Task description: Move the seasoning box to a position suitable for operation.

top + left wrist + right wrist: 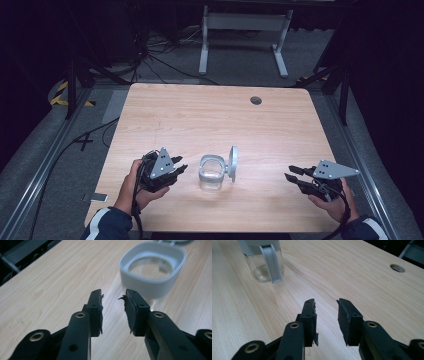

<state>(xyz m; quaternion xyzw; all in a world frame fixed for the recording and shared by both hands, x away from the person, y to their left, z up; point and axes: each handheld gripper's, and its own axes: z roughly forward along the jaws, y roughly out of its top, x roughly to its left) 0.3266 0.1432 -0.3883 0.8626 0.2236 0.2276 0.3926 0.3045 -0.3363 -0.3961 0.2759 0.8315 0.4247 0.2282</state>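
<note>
high view: clear jar [211, 173] mid-desk [210, 115] with hinged lid [232, 163] flipped up, between left gripper [181, 166] and right gripper [291, 173].
both released, holding nothing; best to steady the jar body first, then press the lid down squarely.

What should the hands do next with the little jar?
Probably bring the left gripper forward to steady the jar. Its fingers are open with nothing between them, the jar sits just ahead, and its lid is flipped up.
</note>
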